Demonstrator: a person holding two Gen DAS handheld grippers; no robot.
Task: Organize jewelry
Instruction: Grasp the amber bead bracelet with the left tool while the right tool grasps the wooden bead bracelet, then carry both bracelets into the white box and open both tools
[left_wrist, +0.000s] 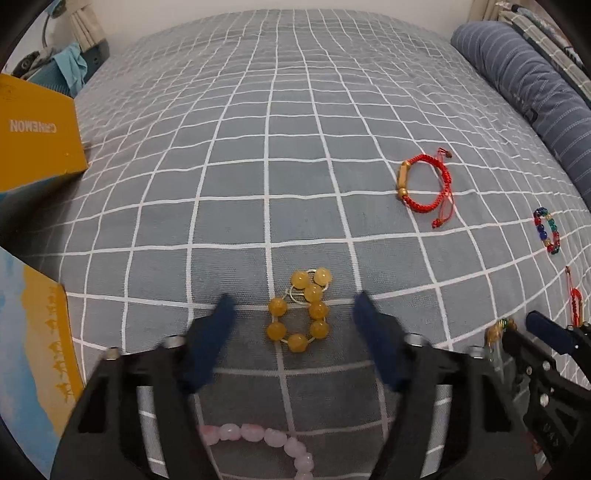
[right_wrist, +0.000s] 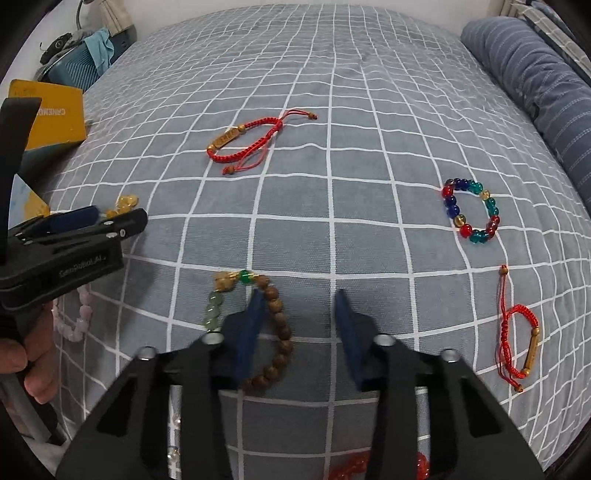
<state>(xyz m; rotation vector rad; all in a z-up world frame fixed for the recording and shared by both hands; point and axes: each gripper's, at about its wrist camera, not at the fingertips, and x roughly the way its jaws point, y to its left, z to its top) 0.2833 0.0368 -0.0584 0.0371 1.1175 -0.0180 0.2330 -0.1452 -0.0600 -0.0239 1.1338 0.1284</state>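
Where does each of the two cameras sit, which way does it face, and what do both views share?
Left wrist: on the left gripper, angled down at the bed; its fingers flank the yellow bead bracelet.
Right wrist: on the right gripper, angled down; its fingers straddle the brown bead bracelet; a hand shows.
Shared: red cord bracelet, multicolour bead bracelet, yellow box.

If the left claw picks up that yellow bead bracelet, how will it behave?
The yellow bracelet will probably go floppy: its round beads sit on a thin, slack cord, bunched unevenly on the bedspread. The smooth, glossy beads may slip or roll between the left claw pads, which straddle it without touching. It looks fairly light, though the beads seem solid.
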